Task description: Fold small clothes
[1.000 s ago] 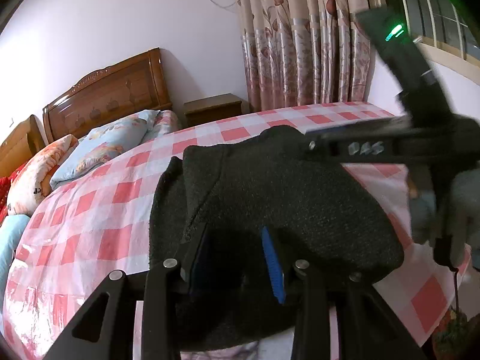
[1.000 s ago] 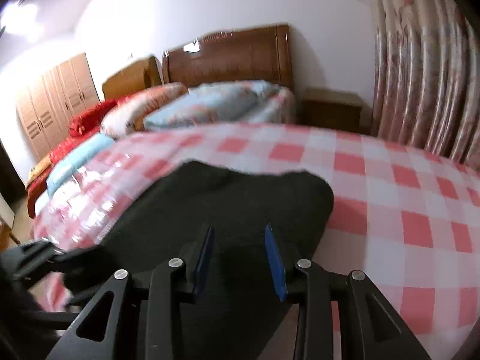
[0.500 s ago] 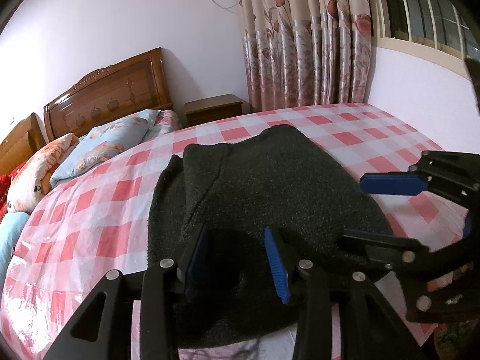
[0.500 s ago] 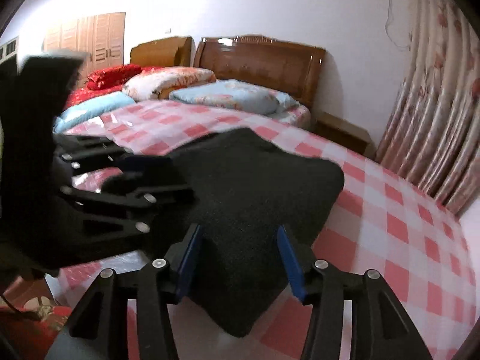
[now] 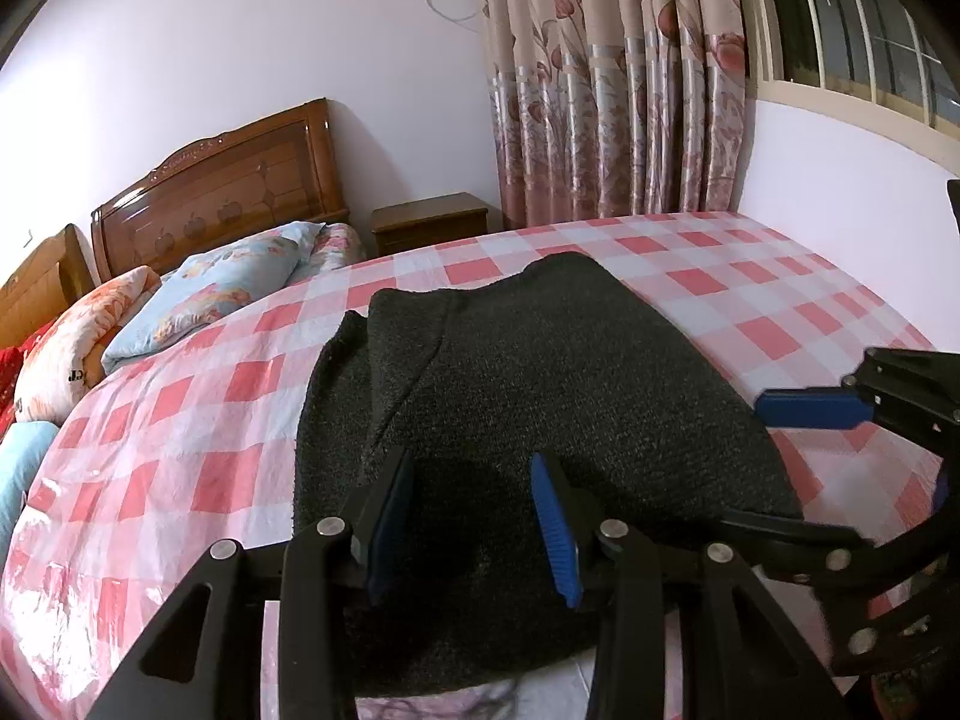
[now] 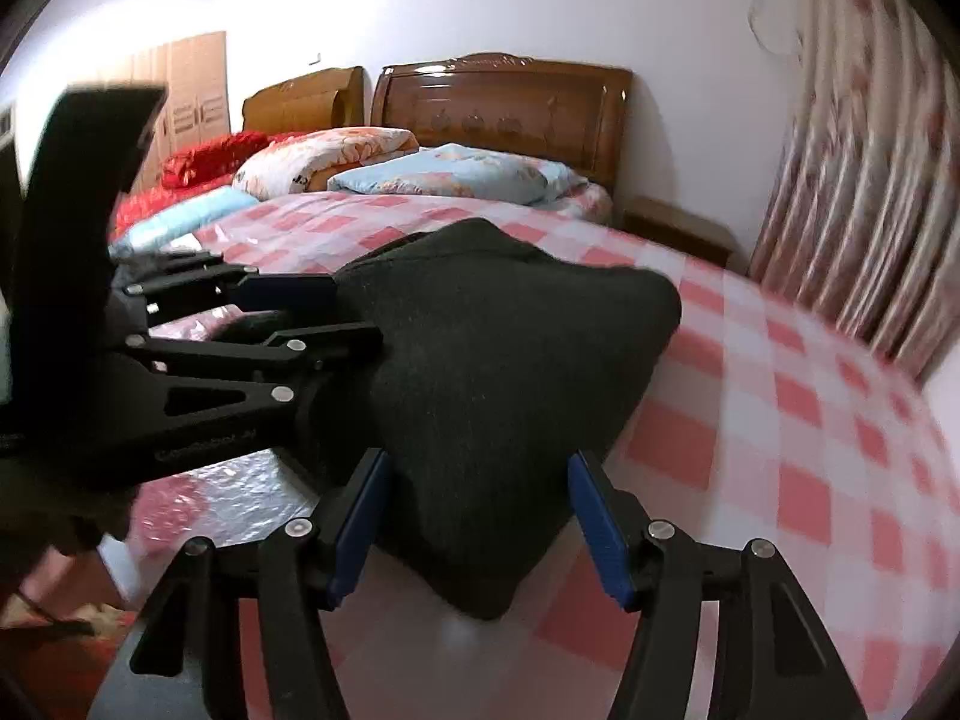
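Two grippers, left gripper point(image 5: 474, 516) and right gripper point(image 6: 480, 528), fingers spread, flank a soft, limp black knit garment point(image 5: 540, 372); best pinched at its near corners.

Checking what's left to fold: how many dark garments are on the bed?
1: the dark knit garment lies on the checked bedspread near the foot edge, before both open grippers. Others may sit outside view.

Dark garment point(image 5: 558, 384): coarse, nubbly knit cloth, matt. Bedsheet point(image 5: 180, 420): thin checked cloth with a slight sheen (crinkled near the edge). Headboard point(image 5: 222, 198): polished glossy wood. Left tool point(image 5: 474, 531): matt black plastic, blue ribbed pads point(image 5: 555, 534), shiny metal screws. Curtain point(image 5: 612, 78): soft printed cloth.
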